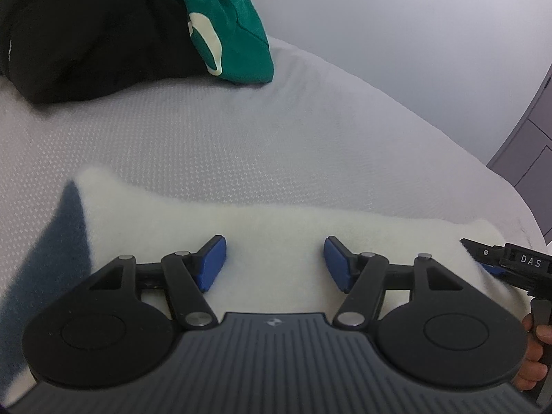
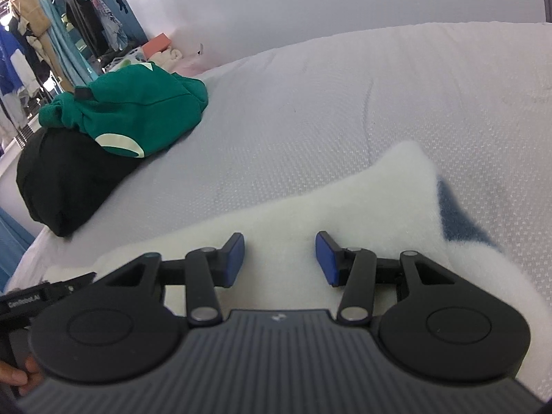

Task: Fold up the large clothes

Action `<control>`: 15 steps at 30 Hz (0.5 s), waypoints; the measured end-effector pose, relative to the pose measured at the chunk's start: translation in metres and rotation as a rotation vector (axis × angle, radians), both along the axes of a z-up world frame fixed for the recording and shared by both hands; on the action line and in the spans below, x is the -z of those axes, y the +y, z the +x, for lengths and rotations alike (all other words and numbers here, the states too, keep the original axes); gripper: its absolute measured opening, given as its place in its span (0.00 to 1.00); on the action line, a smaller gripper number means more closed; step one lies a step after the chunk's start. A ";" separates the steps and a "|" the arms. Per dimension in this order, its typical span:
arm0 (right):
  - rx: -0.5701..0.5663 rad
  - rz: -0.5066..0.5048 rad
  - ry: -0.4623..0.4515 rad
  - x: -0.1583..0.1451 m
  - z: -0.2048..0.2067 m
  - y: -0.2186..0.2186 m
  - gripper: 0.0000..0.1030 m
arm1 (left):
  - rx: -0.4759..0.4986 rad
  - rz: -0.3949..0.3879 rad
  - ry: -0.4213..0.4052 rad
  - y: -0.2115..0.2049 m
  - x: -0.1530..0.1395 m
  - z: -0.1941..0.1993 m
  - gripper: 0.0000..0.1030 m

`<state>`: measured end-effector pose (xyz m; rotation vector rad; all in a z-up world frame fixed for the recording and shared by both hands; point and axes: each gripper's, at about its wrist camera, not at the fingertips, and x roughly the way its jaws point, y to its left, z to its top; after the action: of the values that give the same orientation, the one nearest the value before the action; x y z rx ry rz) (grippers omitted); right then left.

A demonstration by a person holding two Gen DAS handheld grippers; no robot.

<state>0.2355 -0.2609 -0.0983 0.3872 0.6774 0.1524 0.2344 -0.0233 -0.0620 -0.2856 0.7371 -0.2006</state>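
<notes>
left gripper (image 1: 275, 261): fingers apart, empty | right gripper (image 2: 280, 257): fingers apart, empty

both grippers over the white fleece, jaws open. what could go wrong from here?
1. The left gripper and right gripper both stand open above the white fleece garment, nothing pinched. The thick pile could slip out of a shallow pinch.
2. The fleece lies near the mattress edge and might slide off when pulled.
3. The green sweatshirt on the black garment crowds the far side, limiting room to spread.
</notes>
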 end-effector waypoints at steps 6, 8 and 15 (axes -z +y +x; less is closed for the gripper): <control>0.010 0.003 -0.047 -0.004 -0.013 0.002 0.47 | 0.019 0.018 -0.041 -0.002 -0.013 -0.020 0.72; 0.019 0.009 -0.063 -0.008 -0.022 0.001 0.47 | 0.020 0.008 -0.055 -0.002 -0.017 -0.031 0.74; 0.031 0.121 -0.080 -0.024 -0.066 -0.001 0.50 | -0.019 -0.088 -0.080 0.002 -0.033 -0.085 0.83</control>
<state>0.1695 -0.2621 -0.0740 0.5045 0.5843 0.1787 0.1490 -0.0217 -0.0290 -0.3657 0.6475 -0.2258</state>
